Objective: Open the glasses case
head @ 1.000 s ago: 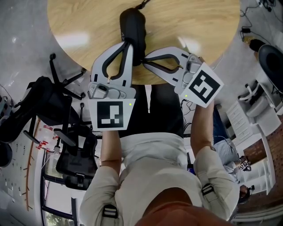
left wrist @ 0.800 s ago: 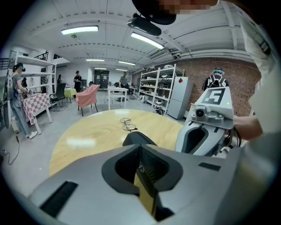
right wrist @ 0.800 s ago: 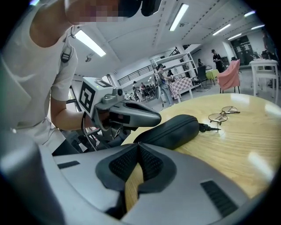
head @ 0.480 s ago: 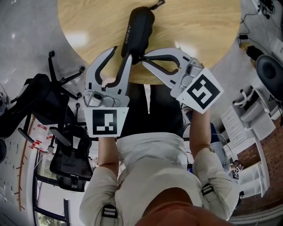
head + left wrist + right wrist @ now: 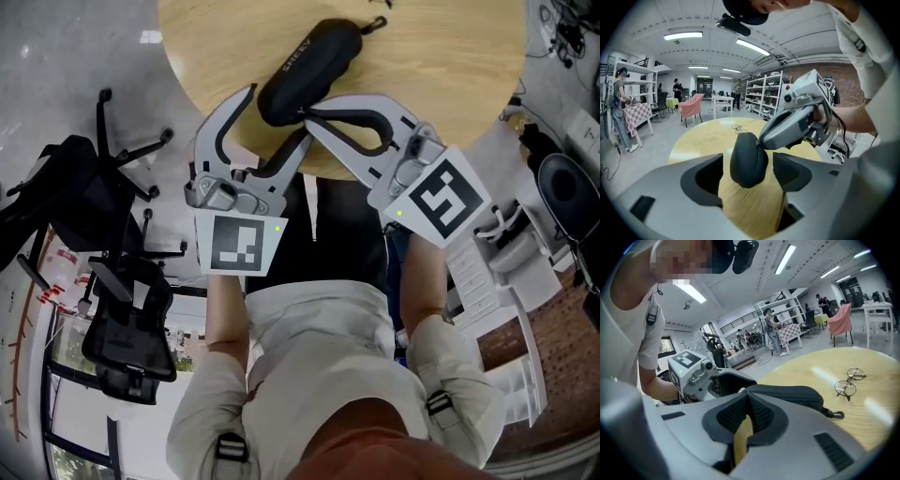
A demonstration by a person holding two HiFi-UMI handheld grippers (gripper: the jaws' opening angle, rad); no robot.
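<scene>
The round, pale wooden table takes up most of the space in front of the person. Over its near edge they hold the two grey plastic hand-held grippers, each with a cube of square markers at the back.

The left gripper has just been opening its jaws. They now stand spread wide on either side of the near end of the case, and neither pad touches it.

The right gripper comes in from the other side. Its jaws are pressed together, and their tips rest against the case's near end by the seam. I cannot tell from here whether anything thin is nipped between them.

The long black soft-shelled glasses case lies slantwise on the table, close to the edge nearest the person. It is closed all round, so nothing of what it holds shows.

A pair of thin wire-framed round glasses lies out on the bare wood, well apart from the case.

A small dark clip hangs at the case's far end.
</scene>
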